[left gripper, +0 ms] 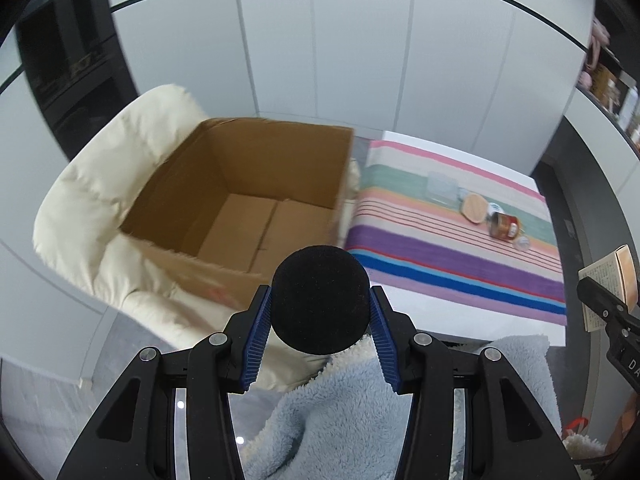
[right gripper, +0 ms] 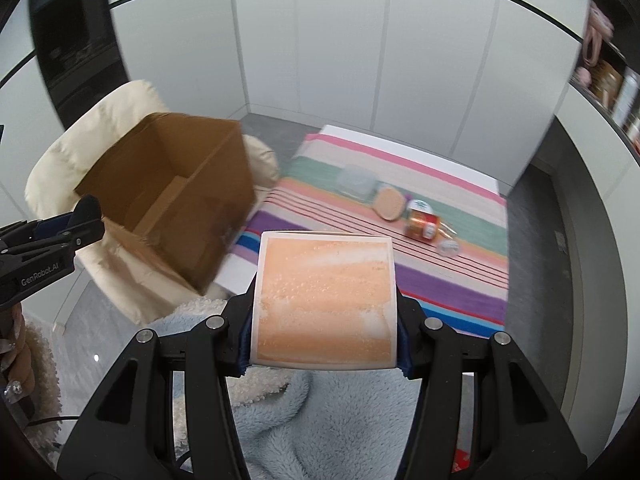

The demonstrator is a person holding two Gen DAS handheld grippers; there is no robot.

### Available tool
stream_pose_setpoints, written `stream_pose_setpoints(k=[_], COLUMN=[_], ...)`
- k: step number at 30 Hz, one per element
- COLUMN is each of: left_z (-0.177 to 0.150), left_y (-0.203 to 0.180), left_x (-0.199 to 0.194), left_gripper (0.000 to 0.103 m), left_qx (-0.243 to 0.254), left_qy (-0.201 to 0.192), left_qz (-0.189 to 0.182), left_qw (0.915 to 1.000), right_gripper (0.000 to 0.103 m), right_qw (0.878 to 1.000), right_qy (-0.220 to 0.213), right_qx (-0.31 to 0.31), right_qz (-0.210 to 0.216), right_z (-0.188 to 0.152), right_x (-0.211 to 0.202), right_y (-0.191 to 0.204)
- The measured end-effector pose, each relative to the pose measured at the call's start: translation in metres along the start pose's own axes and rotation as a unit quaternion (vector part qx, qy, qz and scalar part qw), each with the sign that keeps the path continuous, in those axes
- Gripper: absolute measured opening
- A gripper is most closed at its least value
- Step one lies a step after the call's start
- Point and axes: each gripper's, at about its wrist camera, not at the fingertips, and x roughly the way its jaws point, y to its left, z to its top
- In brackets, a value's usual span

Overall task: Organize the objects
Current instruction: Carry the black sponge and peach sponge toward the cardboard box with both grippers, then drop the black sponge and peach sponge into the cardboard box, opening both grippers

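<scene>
My left gripper (left gripper: 320, 312) is shut on a black foam ball (left gripper: 320, 298), held in front of the open cardboard box (left gripper: 244, 200), which rests on a cream cushioned chair (left gripper: 100, 184). My right gripper (right gripper: 324, 320) is shut on an orange square packet with a white border (right gripper: 325, 298), held above the striped cloth's near edge. The box also shows in the right wrist view (right gripper: 176, 196). On the striped cloth (right gripper: 440, 280) lie a clear plastic container (right gripper: 356, 182), a round cork coaster (right gripper: 389, 203), an orange-labelled jar (right gripper: 422, 224) on its side and a small clear lid (right gripper: 448, 247).
A light blue fleece blanket (left gripper: 352, 412) lies under both grippers. White cabinet doors (left gripper: 360, 52) form the back wall. Shelves with goods (right gripper: 616, 88) stand at far right. The left gripper shows in the right wrist view (right gripper: 80, 220); the right one shows in the left wrist view (left gripper: 608, 300).
</scene>
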Motion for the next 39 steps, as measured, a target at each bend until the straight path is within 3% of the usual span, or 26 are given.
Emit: stream_pose_setpoints(k=[12, 21, 33, 39], left_z=[-0.015, -0.007, 0.027, 0.046], left_y=[0.069, 0.084, 0.099, 0.118], left_x=[-0.009, -0.009, 0.033, 0.078], left_gripper=[0.049, 0.049, 0.050, 0.050], left_qx=[-0.066, -0.073, -0.077, -0.092], left_qy=[-0.001, -0.021, -0.031, 0.000], left_qz=[0.037, 0.056, 0.076, 0.087], left_qw=[0.9971, 0.9955, 0.9936, 0.9920], right_gripper=[0.055, 0.055, 0.055, 0.055], right_qw=[0.994, 0.984, 0.981, 0.981], right_qy=[0.004, 0.000, 0.006, 0.010], right_qx=[-0.086, -0.151, -0.164, -0.170], right_qz=[0.063, 0.092, 0.101, 0.097], right_z=[0.015, 0.022, 0.051, 0.078], right_x=[0.014, 0.018, 0.060, 0.095], right_y=[0.092, 0.149, 0.172, 0.194])
